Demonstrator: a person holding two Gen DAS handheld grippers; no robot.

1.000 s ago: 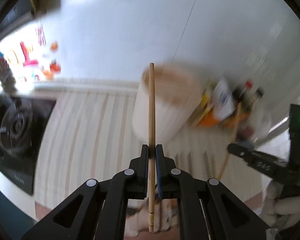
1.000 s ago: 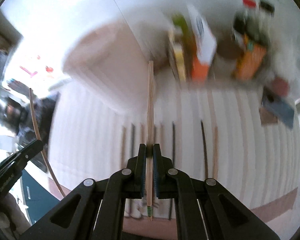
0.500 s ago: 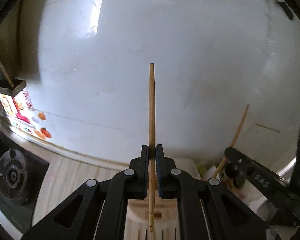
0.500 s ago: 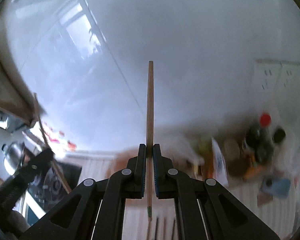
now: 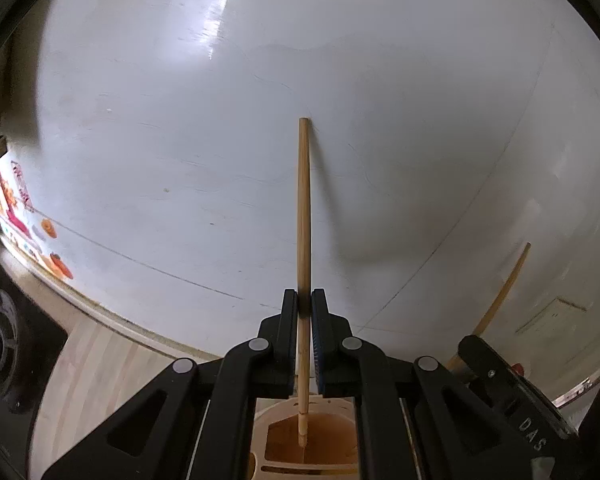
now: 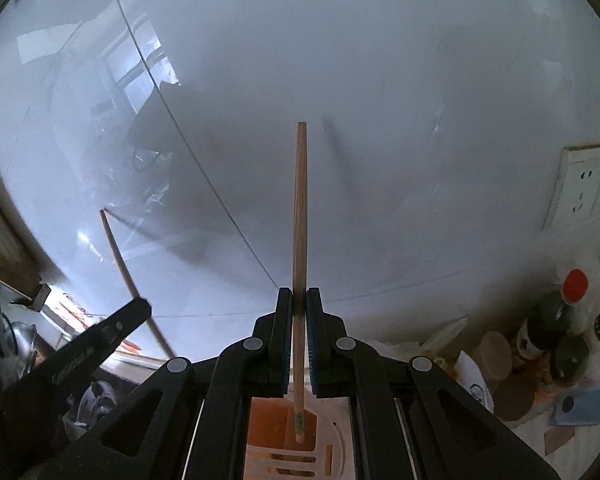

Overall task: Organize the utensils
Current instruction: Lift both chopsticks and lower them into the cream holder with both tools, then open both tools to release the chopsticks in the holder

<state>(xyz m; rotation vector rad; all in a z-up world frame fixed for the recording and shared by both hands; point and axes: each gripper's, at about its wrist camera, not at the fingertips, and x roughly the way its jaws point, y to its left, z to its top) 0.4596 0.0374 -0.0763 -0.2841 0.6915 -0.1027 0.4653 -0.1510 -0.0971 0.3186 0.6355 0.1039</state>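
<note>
My left gripper (image 5: 304, 300) is shut on a wooden chopstick (image 5: 303, 216) that stands upright between its pads. The stick's lower end hangs over the open top of a cream utensil holder (image 5: 316, 440) with an orange-brown inside. My right gripper (image 6: 299, 298) is shut on a second wooden chopstick (image 6: 300, 216), also upright, its lower tip above the same holder (image 6: 276, 428). Each gripper shows in the other's view with its stick: the right one (image 5: 500, 364) at lower right, the left one (image 6: 112, 328) at lower left.
A glossy white wall (image 5: 300, 80) fills most of both views. A black stove burner (image 5: 0, 348) sits at lower left on the pale wood counter (image 5: 96, 364). Bottles and jars (image 6: 560, 336) crowd the right, below a wall socket (image 6: 588, 188).
Both grippers rose from over the striped counter and moved towards the wall. The holder, earlier ahead of them, now lies directly beneath the chopstick tips. Both grips stayed shut.
</note>
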